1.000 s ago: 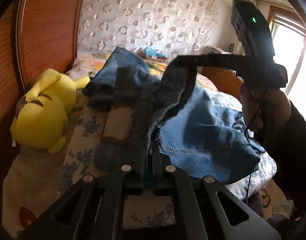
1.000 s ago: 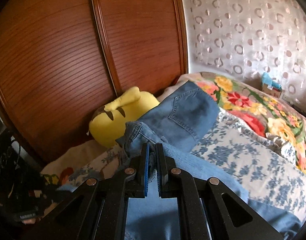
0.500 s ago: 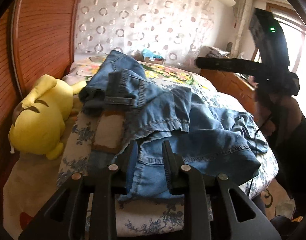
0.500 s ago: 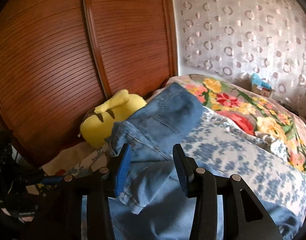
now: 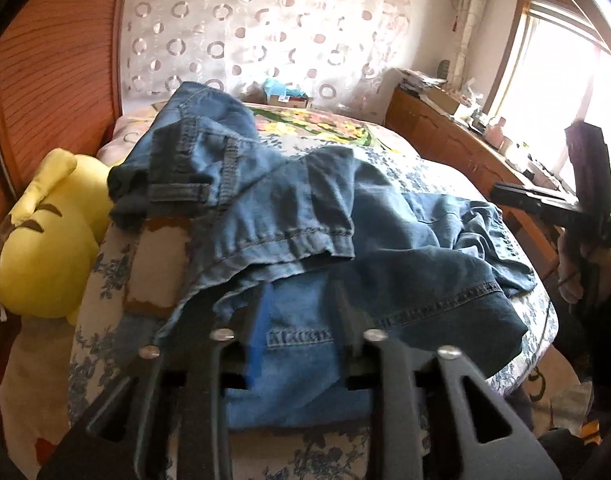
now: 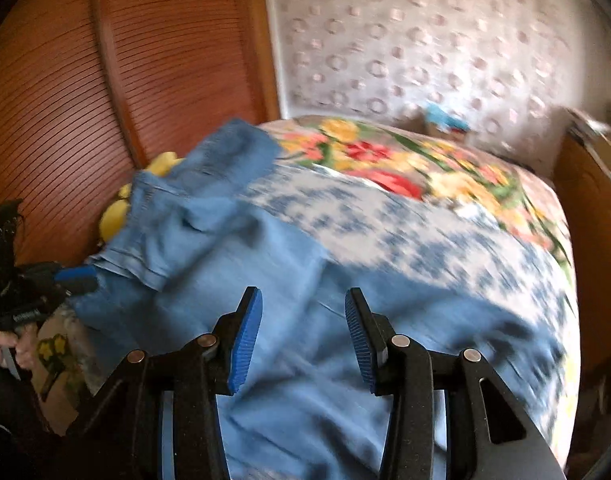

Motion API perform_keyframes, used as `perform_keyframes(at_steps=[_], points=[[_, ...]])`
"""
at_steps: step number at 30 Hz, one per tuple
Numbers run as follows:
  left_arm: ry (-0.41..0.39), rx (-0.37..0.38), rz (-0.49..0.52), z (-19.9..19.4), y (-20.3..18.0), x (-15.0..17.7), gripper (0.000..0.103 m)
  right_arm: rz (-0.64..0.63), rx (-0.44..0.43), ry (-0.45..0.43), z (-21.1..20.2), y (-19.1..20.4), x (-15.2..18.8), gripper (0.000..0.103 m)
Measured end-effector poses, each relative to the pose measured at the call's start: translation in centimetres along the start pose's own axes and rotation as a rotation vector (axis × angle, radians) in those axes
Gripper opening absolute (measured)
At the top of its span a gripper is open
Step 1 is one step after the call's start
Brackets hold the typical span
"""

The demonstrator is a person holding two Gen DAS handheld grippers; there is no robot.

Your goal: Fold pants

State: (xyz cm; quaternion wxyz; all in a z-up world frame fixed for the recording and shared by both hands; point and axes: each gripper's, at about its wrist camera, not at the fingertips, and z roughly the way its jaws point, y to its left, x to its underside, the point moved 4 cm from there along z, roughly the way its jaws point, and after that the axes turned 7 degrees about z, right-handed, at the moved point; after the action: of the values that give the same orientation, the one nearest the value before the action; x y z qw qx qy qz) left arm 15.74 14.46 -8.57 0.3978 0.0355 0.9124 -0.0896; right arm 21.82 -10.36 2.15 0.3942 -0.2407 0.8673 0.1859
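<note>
Now released: my left gripper, which pinched the denim a second ago, has its jaws opening, and the cloth lies under and between the fingers without being pressed. My right gripper, clamped on a hem a second ago, stands with its ribbed blue pads well apart and nothing held. It has swung across the bed; its view is blurred by motion. In the left wrist view it shows at the far right edge, held in a hand.

Crumpled blue denim pants lie across the near half of the bed, bunched in overlapping layers, with a stitched hem folded over on top and a darker cuff hanging at the right edge. One leg reaches toward the headboard wall.

Beneath them, a quilted bed cover printed with blue flowers on white gives way farther back to a bedspread with large red and yellow flowers. A soft yellow plush toy with dark brow marks sits wedged between the bed and a ribbed reddish-brown wooden sliding door. A pale padded wall panel patterned with rings rises behind the bed. A cluttered wooden sideboard runs under a bright window.
</note>
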Motion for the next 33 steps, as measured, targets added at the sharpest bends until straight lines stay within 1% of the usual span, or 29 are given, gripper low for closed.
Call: perform_keyframes(at_steps=[1,2,3,4,8,12,15,19,22,24,26,29,33], points=[[-0.012,0.004,0.005,0.0,-0.3,-0.2,0.055,0.020,0.012,0.000,-0.3,-0.4,0.3,0.045],[-0.020,0.005,0.012,0.0,-0.5,-0.4,0.059,0.042,0.026,0.000,-0.8,-1.2,0.6,0.045],[-0.024,0.001,0.020,0.0,-0.7,-0.6,0.068,0.064,0.042,-0.001,-1.3,-2.1,1.1,0.045],[-0.029,-0.006,0.026,0.1,-0.9,-0.8,0.072,0.083,0.057,-0.002,-1.8,-2.7,1.6,0.045],[-0.046,-0.039,0.060,0.6,-1.7,-1.7,0.072,0.146,0.097,-0.010,-4.0,-4.8,3.4,0.045],[-0.024,-0.043,0.100,2.2,-2.5,-2.4,0.073,0.190,0.114,-0.014,-5.2,-5.4,4.9,0.045],[-0.007,-0.079,0.127,3.7,-2.8,-2.8,0.073,0.198,0.123,-0.009,-5.2,-5.2,5.7,0.045],[0.022,-0.133,0.146,5.1,-2.5,-3.2,0.073,0.216,0.129,-0.007,-5.8,-6.0,6.3,0.045],[0.029,-0.155,0.144,5.4,-2.0,-3.5,0.073,0.220,0.172,-0.006,-6.0,-7.5,6.9,0.045],[0.030,-0.174,0.139,5.4,-1.6,-3.7,0.073,0.210,0.234,-0.004,-5.9,-9.0,6.8,0.045],[0.027,-0.194,0.125,5.4,-0.9,-4.0,0.073,0.220,0.271,0.012,-5.6,-10.6,7.0,0.045],[0.021,-0.215,0.107,5.1,0.3,-4.5,0.073,0.244,0.289,0.042,-5.1,-12.4,7.3,0.045],[0.012,-0.262,0.087,4.7,2.0,-5.1,0.073,0.264,0.299,0.086,-4.2,-14.2,7.4,0.045]])
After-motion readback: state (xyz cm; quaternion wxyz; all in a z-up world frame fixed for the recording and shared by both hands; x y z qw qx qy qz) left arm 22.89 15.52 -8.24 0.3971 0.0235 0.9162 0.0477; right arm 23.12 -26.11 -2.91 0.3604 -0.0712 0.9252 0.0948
